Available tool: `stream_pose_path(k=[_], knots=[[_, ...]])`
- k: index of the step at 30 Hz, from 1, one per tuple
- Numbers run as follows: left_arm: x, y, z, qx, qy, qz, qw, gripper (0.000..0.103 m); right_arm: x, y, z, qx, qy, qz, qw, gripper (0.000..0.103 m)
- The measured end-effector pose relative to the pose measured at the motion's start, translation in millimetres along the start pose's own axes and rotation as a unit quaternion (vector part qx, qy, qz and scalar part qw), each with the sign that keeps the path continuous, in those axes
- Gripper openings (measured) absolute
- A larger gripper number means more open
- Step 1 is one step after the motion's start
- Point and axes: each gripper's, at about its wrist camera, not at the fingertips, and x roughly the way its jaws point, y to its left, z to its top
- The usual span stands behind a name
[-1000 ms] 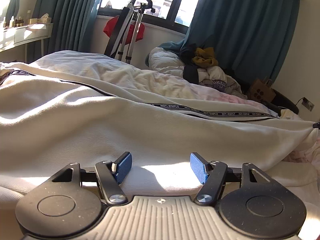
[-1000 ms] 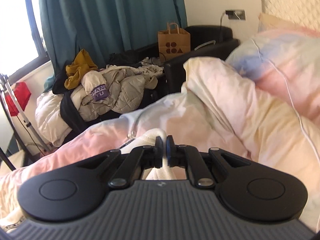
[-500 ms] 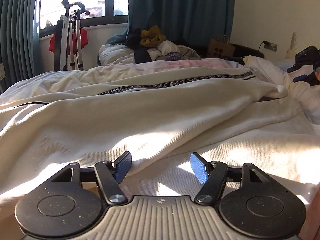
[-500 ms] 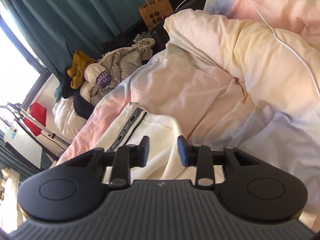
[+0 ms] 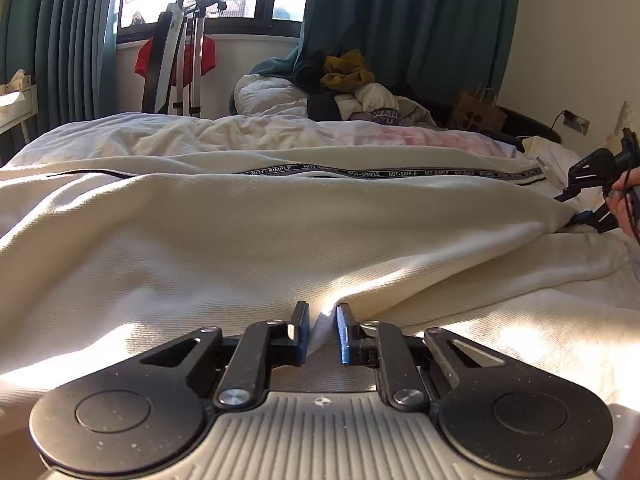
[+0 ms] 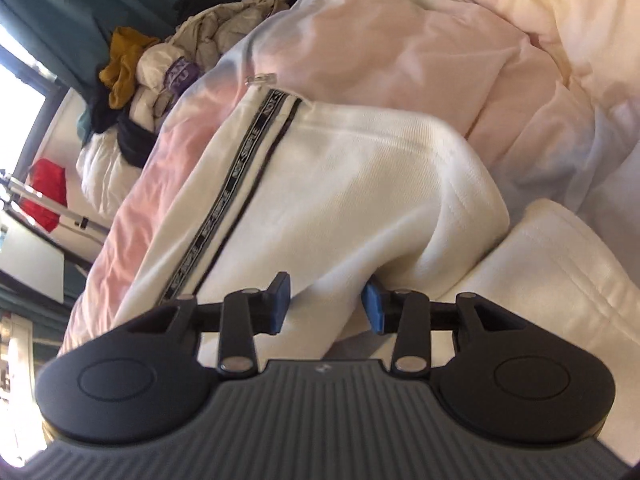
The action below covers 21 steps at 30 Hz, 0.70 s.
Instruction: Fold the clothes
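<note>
Ribbed cream trousers (image 5: pixel 280 240) (black lettered tape along the side seam) lie across the quilted bed (image 6: pixel 420 60). Left gripper (image 5: pixel 322 320), jaws spread a moment ago, has just closed on a fabric ridge. Right gripper (image 6: pixel 324 300) has just parted, now straddling the hem.

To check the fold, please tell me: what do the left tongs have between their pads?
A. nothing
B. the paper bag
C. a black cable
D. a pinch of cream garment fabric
D: in the left wrist view the left tongs have just closed on a raised fold of the cream garment.
</note>
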Motion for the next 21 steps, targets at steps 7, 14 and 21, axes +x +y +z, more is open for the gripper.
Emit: stream_pose_path(k=[7,14,21], knots=[[-8.7,19.6,10.7,-0.066,-0.016,-0.049,0.9964,0.004,-15.0,62.1,18.1,-0.092,-0.091,0.003,0.992,0.007],[-19.2,14.9,18.3,-0.063,-0.023,-0.053,0.9963,0.004,-90.9,78.4,21.4,-0.152,-0.21,0.129,0.957,0.006],[-18.3,13.7,13.6,-0.056,0.009,-0.04,0.9976,0.005,-54.6,-48.8,-19.2,-0.036,-0.146,0.063,0.987,0.006]])
